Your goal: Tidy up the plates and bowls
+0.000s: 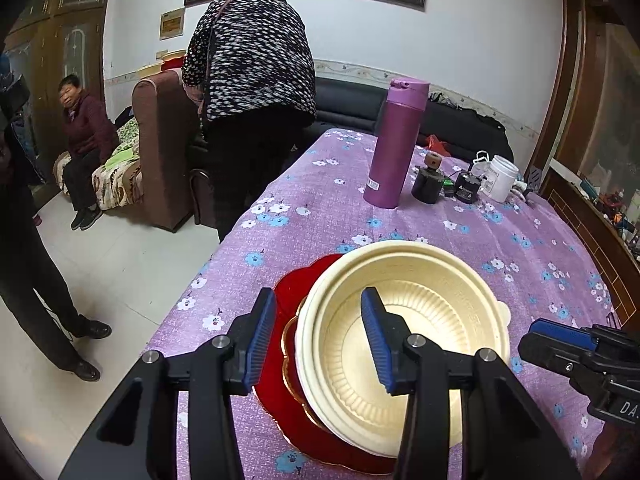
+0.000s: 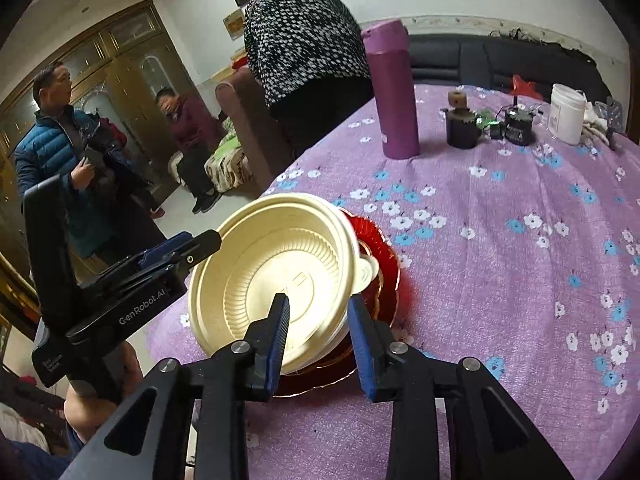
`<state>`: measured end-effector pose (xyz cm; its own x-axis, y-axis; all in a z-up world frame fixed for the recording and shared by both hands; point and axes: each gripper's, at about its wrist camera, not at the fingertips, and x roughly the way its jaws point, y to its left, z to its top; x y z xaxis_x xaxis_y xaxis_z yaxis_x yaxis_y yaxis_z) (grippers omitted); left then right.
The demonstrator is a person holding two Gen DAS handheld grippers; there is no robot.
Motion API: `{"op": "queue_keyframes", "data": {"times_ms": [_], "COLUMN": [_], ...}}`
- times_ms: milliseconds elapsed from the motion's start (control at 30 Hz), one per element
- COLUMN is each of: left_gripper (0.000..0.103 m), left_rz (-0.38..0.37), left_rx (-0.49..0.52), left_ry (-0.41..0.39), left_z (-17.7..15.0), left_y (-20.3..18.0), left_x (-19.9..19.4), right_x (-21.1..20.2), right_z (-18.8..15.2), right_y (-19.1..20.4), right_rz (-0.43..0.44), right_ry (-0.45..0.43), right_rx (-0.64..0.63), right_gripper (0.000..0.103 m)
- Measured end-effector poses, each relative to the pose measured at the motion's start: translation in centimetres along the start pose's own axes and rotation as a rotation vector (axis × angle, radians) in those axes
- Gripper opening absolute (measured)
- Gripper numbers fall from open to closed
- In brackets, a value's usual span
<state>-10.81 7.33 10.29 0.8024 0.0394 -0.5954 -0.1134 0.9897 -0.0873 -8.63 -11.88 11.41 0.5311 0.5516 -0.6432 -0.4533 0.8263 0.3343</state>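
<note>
Two cream bowls (image 1: 404,320) sit stacked on one red plate (image 1: 288,360). The left gripper (image 1: 318,344) and right gripper (image 2: 319,334) are both spread apart, holding nothing.

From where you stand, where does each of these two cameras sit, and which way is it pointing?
Left wrist: rides the left gripper, looking along its open fingers over the cream bowl on the red plate; the right gripper shows at right.
Right wrist: rides the right gripper, open, facing the same bowl; the left gripper shows at left.
Shared: bowl, plate, purple bottle, floral tablecloth.
</note>
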Motion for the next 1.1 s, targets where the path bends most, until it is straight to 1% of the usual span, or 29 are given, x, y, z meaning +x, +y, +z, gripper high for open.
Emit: {"op": "queue_keyframes", "data": {"times_ms": [67,200,400,833,1100], "left_gripper": [0.052,0.053,0.053,0.065,0.068], "left_rz": [-0.004,-0.005,0.036,0.092,0.114], "left_rx": [0.002,0.019,0.035,0.075,0.083], "left_ry": [-0.007,-0.002,-0.012,-0.030,-0.039], "left_z": [-0.3,-0.9,-1.3,-2.0,-2.1], "left_y": [-0.4,-1.3,-2.0,-2.7,-2.8], "left_x": [-0.1,0.0,-0.1,-0.7,-0.6], "right_x": [-0.5,-0.8,-0.5,-0.7,-0.7], "right_z": [-0.3,-1.0,-2.0,-3.7,-3.8], "right_y": [-0.4,-1.4,-2.4,-2.7,-2.9], "right_rz": [-0.015,-0.026,-0.012,0.011,0.012], "right_ry": [-0.022,-0.038,-0.030,-0.023,-0.024], "right_rx": [0.003,0.028,0.053,0.071,0.074], "right_gripper": [0.033,0.033,0.033,0.033,0.033]}}
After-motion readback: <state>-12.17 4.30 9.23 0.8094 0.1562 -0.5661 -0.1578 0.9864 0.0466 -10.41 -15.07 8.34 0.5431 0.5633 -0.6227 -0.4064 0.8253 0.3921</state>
